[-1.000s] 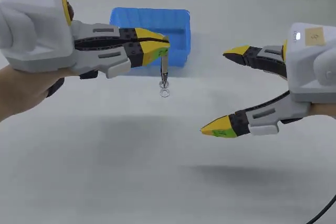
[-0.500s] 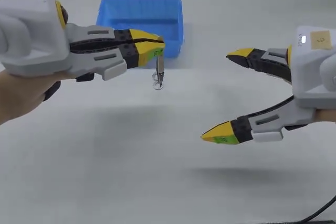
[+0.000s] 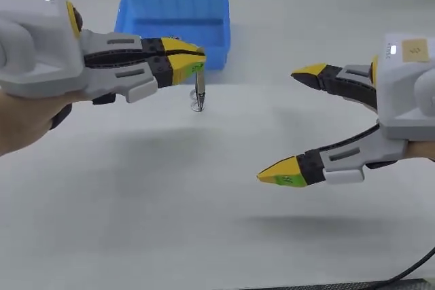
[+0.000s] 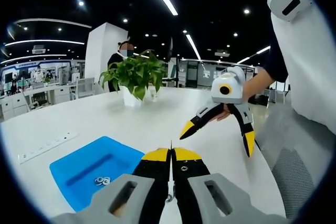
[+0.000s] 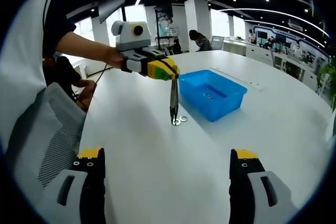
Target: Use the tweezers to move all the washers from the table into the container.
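Tweezers (image 3: 199,86) in left gripper (image 3: 201,59) | washer (image 3: 196,106) at tips | right gripper (image 3: 279,125) agape, label (image 3: 408,50) illegible

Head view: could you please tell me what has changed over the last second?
The tweezers seem to have dropped their tips onto the washer; whether it is gripped, I cannot tell. The left gripper stays shut on the tweezers, the right gripper open, the container in place; the camera shifted.
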